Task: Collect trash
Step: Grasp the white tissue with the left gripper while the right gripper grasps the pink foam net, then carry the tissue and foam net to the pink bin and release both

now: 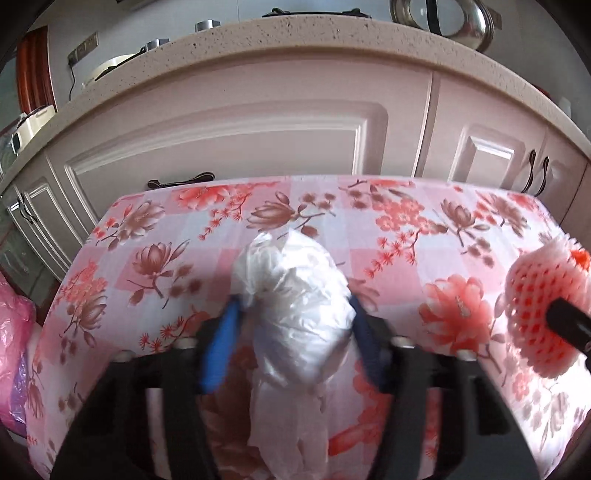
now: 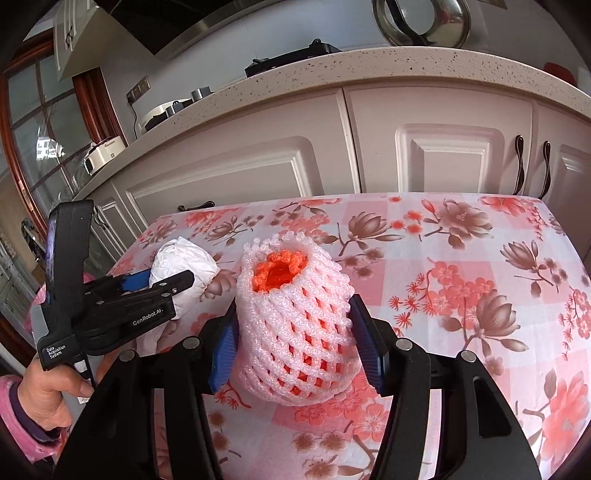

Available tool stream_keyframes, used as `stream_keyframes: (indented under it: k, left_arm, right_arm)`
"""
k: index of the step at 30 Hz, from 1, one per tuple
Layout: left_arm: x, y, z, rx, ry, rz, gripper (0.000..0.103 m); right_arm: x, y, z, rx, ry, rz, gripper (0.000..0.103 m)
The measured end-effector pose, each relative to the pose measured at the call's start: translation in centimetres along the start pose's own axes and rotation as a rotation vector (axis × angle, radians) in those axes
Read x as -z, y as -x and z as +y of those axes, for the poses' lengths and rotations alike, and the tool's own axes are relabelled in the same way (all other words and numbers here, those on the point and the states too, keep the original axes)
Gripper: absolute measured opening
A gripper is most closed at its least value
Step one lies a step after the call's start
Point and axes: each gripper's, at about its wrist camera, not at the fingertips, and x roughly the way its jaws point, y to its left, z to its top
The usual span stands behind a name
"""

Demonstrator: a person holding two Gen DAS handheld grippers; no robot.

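A crumpled white plastic bag [image 1: 295, 310] sits between the blue pads of my left gripper [image 1: 293, 314], which is shut on it above the floral tablecloth [image 1: 406, 229]. The bag also shows in the right wrist view [image 2: 184, 266], with the left gripper [image 2: 162, 284] around it. A white foam fruit net with an orange inner net [image 2: 291, 325] stands between the pads of my right gripper [image 2: 293, 325], which is shut on it. The net also shows at the right edge of the left wrist view [image 1: 543, 310].
The table [image 2: 461, 258] stands against white kitchen cabinets [image 1: 258, 140] under a speckled countertop [image 1: 295, 33]. A pink plastic bag [image 1: 14, 332] hangs off the table's left side. A person's hand [image 2: 48, 391] holds the left gripper's handle.
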Motion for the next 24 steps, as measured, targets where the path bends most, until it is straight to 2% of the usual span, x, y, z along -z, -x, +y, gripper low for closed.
stream_keyframes:
  k: [2, 5, 12, 24]
  left_arm:
    - [0.3, 0.4, 0.1, 0.009, 0.002, -0.003, 0.038]
    - [0.8, 1.6, 0.3, 0.014, 0.004, -0.012, 0.036]
    - [2.8, 6.1, 1.2, 0.016, 0.014, -0.047, 0.034]
    - [8.8, 15.0, 3.6, 0.006, 0.028, -0.105, 0.034]
  right_arm:
    - [0.2, 0.2, 0.4, -0.005, 0.004, 0.001, 0.054]
    - [0.5, 0.6, 1.1, -0.013, 0.012, -0.001, 0.054]
    - [1.4, 2.3, 3.2, -0.026, 0.037, -0.008, 0.054]
    - [4.0, 6.9, 7.6, -0.018, 0.092, -0.028, 0.054]
